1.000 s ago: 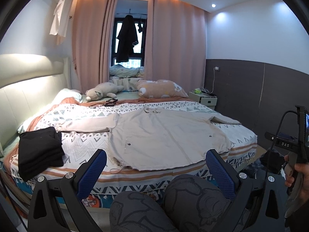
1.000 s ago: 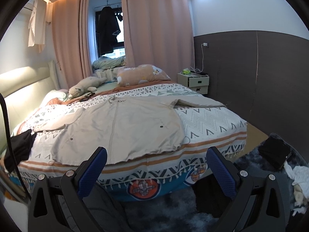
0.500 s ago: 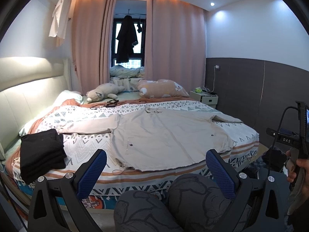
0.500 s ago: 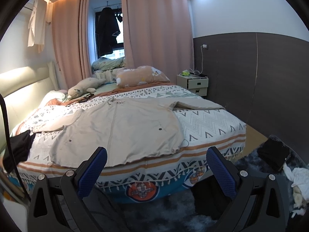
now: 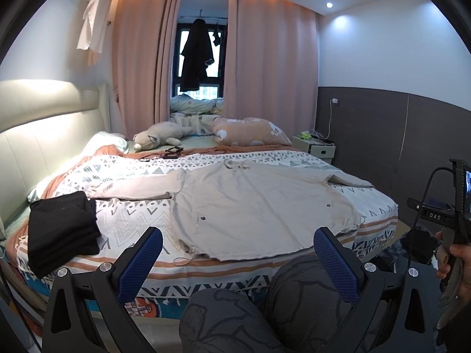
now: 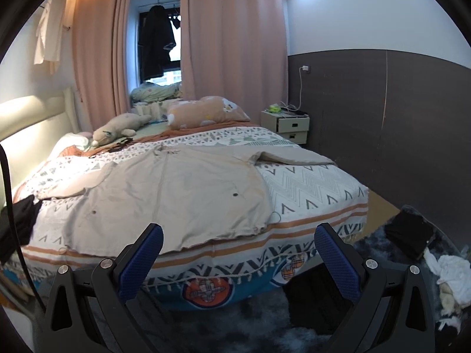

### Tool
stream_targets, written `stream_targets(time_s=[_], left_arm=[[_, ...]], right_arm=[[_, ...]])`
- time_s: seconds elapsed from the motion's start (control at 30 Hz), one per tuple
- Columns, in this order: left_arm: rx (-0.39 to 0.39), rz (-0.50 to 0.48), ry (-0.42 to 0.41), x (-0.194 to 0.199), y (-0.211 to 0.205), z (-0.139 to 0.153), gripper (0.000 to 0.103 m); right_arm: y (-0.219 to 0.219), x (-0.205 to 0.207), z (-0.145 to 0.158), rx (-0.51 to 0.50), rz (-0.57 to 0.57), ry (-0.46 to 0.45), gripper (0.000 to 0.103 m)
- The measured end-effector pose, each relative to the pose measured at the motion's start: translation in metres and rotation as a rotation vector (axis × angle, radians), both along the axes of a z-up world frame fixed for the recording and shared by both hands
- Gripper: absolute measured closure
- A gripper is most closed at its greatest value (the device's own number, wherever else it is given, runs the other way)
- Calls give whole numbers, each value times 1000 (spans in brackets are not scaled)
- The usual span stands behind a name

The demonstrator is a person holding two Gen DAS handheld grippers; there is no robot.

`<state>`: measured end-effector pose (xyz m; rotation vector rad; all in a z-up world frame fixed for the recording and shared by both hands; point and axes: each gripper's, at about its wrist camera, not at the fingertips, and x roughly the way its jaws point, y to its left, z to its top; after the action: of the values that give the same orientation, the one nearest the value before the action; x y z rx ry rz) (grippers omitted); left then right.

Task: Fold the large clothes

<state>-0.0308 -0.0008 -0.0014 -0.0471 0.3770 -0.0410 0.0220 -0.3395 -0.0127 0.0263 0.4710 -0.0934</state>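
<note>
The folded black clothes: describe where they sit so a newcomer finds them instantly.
Start at the bed with the zigzag-patterned cover. A beige coat lies spread flat across its middle; the folded black clothes sit beside it, near the lit headboard. They are the only dark, stacked bundle on the cover.

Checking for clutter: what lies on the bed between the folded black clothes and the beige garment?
Only bare patterned bedspread between black stack and beige garment, left wrist view.
</note>
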Motion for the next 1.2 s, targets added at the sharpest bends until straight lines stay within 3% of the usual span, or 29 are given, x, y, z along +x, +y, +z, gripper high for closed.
stream_targets(time_s=[0.47,0.93,1.2], left_arm=[[-44,51,40,40,36,-6,1],[-45,152,69,116,92,-5,1],[-93,216,128,169,142,-17,1]], right_arm=[[34,47,-5,5,11,4,0],[120,157,-7,-14,192,22,0],[175,226,-10,30,265,52,0]])
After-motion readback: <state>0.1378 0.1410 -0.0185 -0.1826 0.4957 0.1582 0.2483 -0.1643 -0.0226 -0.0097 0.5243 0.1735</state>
